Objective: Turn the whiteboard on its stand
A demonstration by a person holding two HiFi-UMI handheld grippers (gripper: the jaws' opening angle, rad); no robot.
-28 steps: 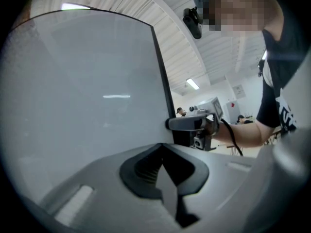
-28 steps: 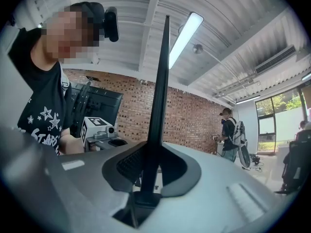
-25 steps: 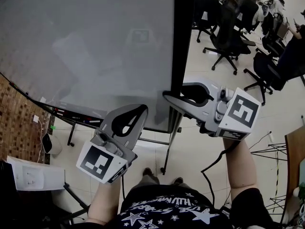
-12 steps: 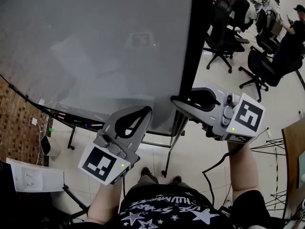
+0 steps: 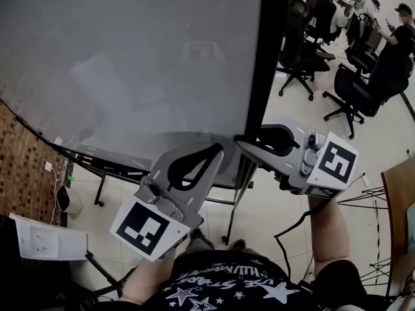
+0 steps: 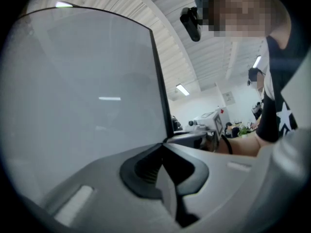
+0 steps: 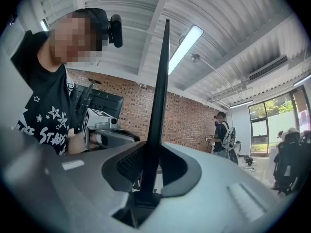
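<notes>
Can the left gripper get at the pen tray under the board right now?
Probably not yet. The left gripper is clamped on the whiteboard's lower edge and would have to let go first. After that the way looks free: the pen tray lies to its left, with nothing visible between.

The whiteboard [image 5: 142, 63] is a large blank panel, grey-white with faint reflections and a dark frame. It fills the upper left of the head view, with its right edge running almost straight down (from the right gripper view that edge shows as a thin dark upright blade). It sits on a dark metal stand [image 5: 235, 199], with a narrow tray [image 5: 107, 164] holding markers along its lower edge.
</notes>
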